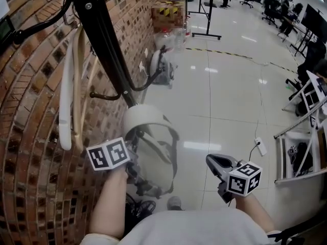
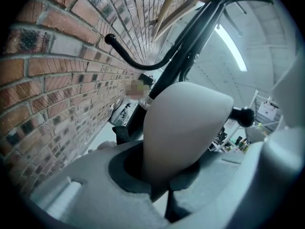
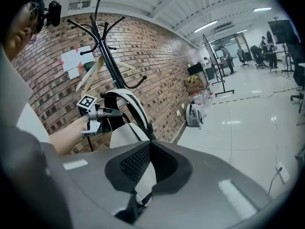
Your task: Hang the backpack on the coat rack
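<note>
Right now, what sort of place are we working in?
Probably an open-plan office or lab space. A brick wall runs beside a glossy tiled floor, office chairs stand in a work area at the far end, and a coat rack stands close to the wall.

Camera placement
The coat rack (image 1: 102, 40) is overlooked from the head and faced upward from both gripper views.

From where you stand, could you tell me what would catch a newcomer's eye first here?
The pale backpack stands out first, gripped by the left gripper right beside the black coat rack at the brick wall. The right gripper hangs shut and empty over the shiny floor on the right.
</note>
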